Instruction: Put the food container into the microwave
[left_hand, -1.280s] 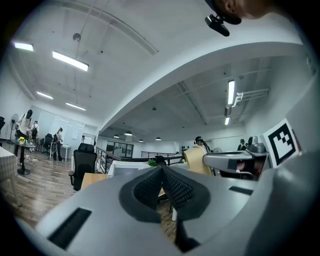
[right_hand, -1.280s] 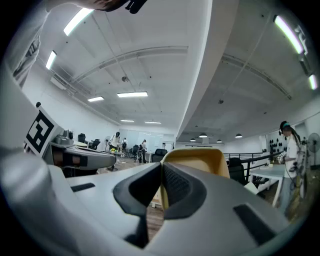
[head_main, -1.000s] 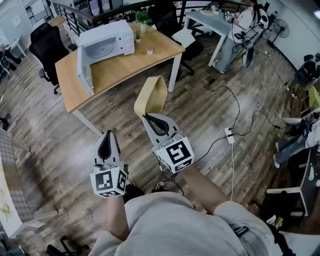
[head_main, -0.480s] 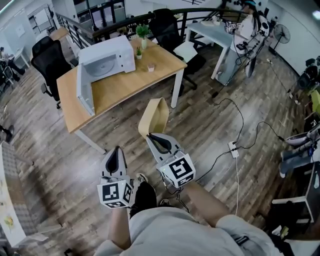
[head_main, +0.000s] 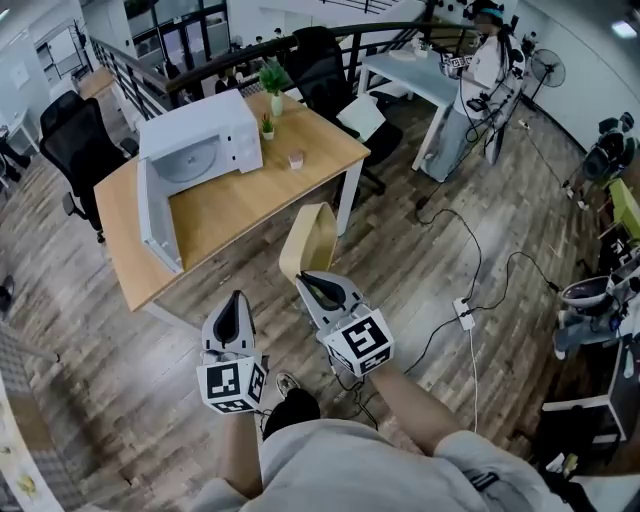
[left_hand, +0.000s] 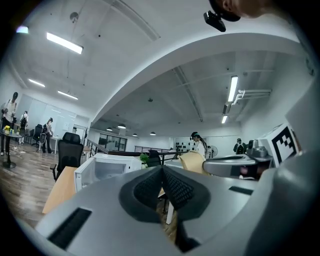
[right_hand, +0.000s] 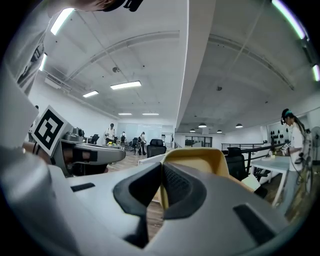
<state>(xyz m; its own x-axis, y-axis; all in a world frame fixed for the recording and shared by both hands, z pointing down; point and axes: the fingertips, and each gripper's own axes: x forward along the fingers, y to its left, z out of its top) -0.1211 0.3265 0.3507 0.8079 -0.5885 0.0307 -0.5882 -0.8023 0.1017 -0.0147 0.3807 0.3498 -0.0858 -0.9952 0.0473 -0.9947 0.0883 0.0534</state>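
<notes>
Vs 1 s ago the wooden table (head_main: 250, 205) & boxy white microwave (head_main: 200, 145), door swung open, sit lower in the head view, nearer both claws. R claw (head_main: 310, 280) is clamped on the near rim of the food container (head_main: 308, 238). It's tan, thin-walled, rounded-rectangular, held in the air short of the table, long axis pointing fwd toward it. L claw (head_main: 234, 300) is pinched together, empty.
</notes>
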